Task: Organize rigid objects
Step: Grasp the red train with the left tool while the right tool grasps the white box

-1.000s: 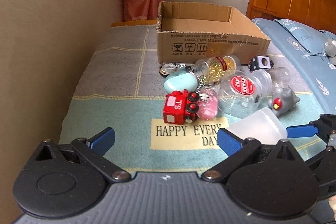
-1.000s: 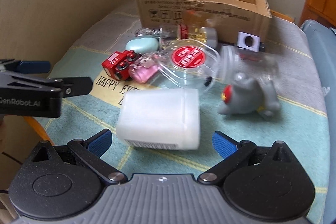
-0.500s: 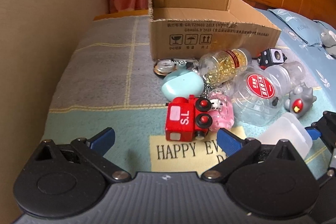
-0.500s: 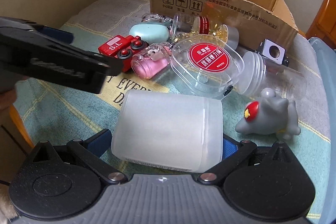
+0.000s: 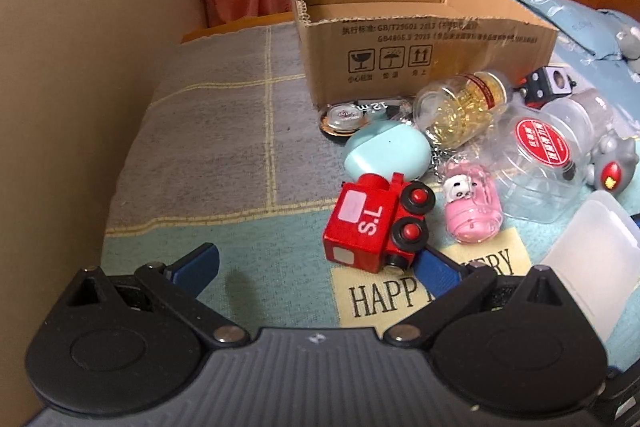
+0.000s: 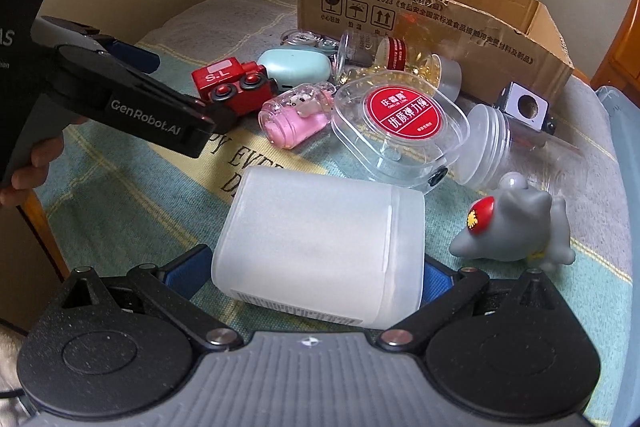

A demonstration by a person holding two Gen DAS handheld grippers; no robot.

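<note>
The cloth (image 5: pixel 208 155) left of my red train (image 5: pixel 376 223) is bare. On the right, toys crowd before the box (image 5: pixel 420 55).

Frosted white jar (image 6: pixel 320 251) on its side beside red toy train (image 5: pixel 376 223), open cardboard box (image 5: pixel 420 39) behind.

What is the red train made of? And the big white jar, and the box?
The red train looks like painted wood or hard plastic: glossy, blocky, hard to say which. The white jar seems to be frosted plastic, cloudy and matte. The box is cardboard: brown, with a wavy layer showing at its torn edge.
</note>
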